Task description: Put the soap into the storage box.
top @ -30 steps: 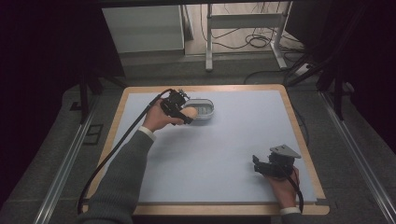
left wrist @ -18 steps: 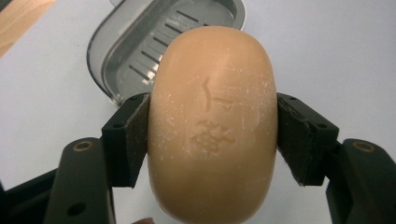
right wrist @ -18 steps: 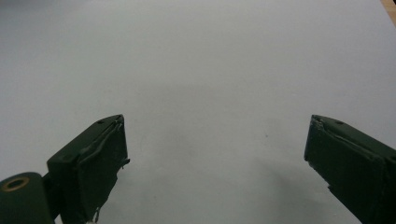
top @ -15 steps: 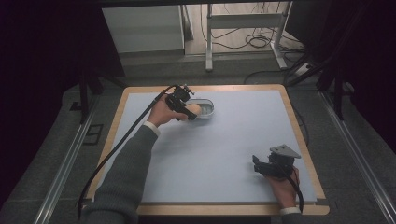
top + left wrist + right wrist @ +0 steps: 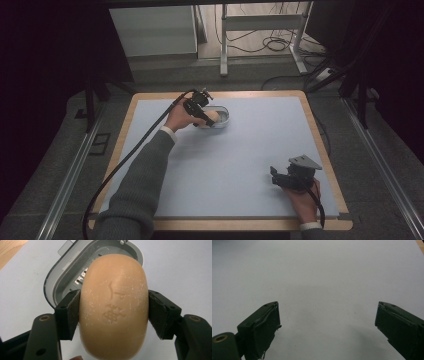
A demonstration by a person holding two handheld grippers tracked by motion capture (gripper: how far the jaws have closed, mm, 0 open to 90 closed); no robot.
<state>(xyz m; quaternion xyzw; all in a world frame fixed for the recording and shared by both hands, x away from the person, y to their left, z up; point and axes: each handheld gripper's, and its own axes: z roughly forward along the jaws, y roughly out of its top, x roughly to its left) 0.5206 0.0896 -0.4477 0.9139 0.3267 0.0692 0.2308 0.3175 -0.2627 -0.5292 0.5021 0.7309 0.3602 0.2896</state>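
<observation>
as held, soap (image 5: 113,307) lengthwise along tongs

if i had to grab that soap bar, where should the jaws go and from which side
Across its narrow width, on the two long flanks near the middle, coming in from one rounded end. The soap bar is an oval, so its long sides are the flattest spots for the pads. The left gripper holds it just that way, over the grey dish.

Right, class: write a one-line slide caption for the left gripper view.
Left claw clamps a tan soap bar above an open grey soap dish.
</observation>
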